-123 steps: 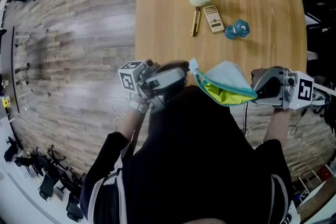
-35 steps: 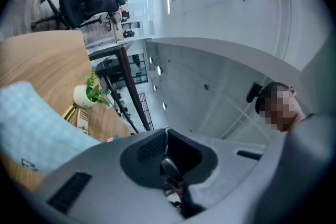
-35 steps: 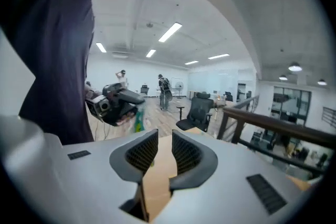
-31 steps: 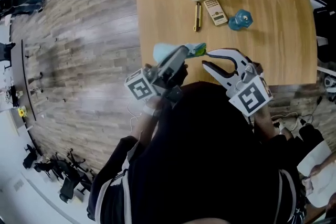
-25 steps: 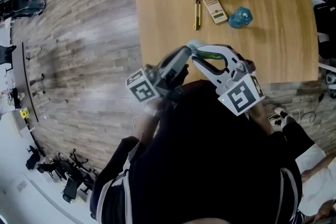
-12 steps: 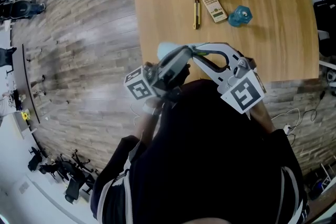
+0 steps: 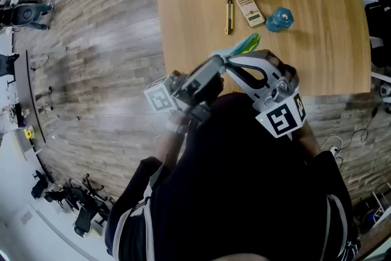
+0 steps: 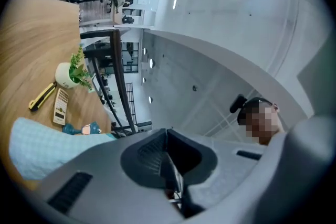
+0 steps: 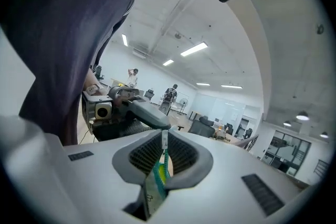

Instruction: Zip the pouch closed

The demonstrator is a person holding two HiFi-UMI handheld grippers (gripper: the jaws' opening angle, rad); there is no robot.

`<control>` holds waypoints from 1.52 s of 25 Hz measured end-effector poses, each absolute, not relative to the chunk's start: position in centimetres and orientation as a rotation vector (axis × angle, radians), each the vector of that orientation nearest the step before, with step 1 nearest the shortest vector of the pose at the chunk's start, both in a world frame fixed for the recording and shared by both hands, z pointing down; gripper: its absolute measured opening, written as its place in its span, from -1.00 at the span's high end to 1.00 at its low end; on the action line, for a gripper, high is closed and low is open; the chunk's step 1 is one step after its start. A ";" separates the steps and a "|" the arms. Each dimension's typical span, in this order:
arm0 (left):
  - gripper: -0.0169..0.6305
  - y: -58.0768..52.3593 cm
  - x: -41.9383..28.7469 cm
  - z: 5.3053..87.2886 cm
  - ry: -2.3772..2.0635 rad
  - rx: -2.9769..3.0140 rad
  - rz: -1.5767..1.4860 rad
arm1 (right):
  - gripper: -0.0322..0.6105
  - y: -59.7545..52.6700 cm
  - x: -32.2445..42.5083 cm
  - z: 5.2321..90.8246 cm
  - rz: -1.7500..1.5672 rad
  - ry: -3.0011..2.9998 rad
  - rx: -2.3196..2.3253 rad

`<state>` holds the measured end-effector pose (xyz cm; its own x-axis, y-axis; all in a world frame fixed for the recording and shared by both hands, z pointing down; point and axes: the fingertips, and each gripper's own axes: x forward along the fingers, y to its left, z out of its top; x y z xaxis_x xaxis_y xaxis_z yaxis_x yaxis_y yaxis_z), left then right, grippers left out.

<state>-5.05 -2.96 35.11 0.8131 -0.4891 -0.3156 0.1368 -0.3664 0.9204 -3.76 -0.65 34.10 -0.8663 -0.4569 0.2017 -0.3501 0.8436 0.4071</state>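
bit of a fiddly moment. both claws were up off the table [image 7: 330, 21] near its front edge, meeting nose to nose, with the pouch [image 7: 245, 44] hanging between them, a teal and yellow-green sliver poking out past the tips. the right claw [image 9: 163, 160] had just been closing, and it was pinching the pouch's teal zipper edge [image 9: 159, 173], with a small white tab [image 9: 164, 140] (i guessed the pull) standing right at the tips. the left claw [image 8: 168, 162] was pressed together, pale blue fabric bulging out beside it, though i couldn't make out what it had between the pads. i reckoned this was the re-grip before the actual pull. to do it well i'd want the right claw on the tab itself, not the tape, and the left one anchoring the end the slider runs away from. then keep the fabric taut and drag straight along the teeth. any sideways tug and i figured the lining would snag.
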 end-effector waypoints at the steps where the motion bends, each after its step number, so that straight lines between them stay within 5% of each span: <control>1: 0.92 -3.0 -4.9 35.1 -0.269 1.835 -0.674 | 0.76 -0.6 -3.7 34.1 -0.489 -2.758 0.602; 8: 0.94 -3.1 -4.3 34.3 -0.307 1.876 -0.673 | 0.75 -0.7 -3.4 34.1 -0.075 -2.887 0.577; 12: 0.94 -3.2 -4.1 34.6 -0.337 1.907 -0.657 | 0.50 -0.7 -3.3 34.3 0.032 -2.881 0.585; 22: 0.94 -2.9 -3.9 35.1 -0.389 2.029 -0.563 | 0.72 -1.0 -2.5 34.2 0.227 -2.944 0.593; 38: 0.94 -3.0 -3.9 34.4 -0.395 2.052 -0.596 | 0.73 -1.6 -1.2 33.5 0.655 -3.155 0.552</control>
